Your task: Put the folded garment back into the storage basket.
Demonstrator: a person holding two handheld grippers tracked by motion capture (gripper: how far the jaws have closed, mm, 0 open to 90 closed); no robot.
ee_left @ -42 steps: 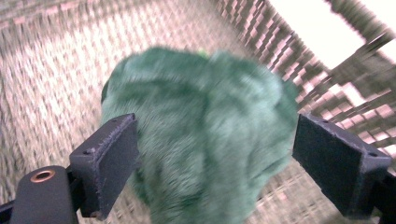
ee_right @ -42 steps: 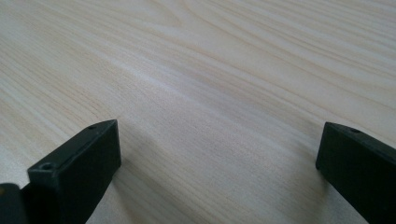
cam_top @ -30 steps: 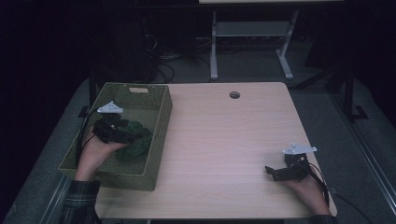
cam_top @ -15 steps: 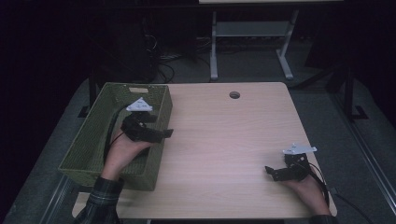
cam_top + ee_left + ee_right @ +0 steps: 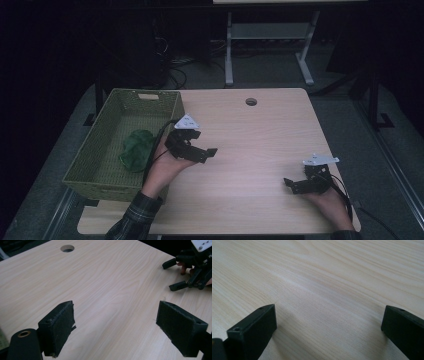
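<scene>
Evidently green cloth [image 5: 136,149] in basket [image 5: 98,165]: soft, light, crumpled; raised fold to be pinched. Left tongs [image 5: 202,153], right tongs [image 5: 291,183] spread, empty.

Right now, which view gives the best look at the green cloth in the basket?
The high view: the green cloth lies crumpled inside the woven basket, beside the left gripper. The left gripper view looks across the table toward the right gripper; the right gripper view looks at tabletop.

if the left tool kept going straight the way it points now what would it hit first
Probably nothing but the bare table: the left tool is open and aims across the wood. The right tool lies off to one side of that line, though depth is unclear.
</scene>
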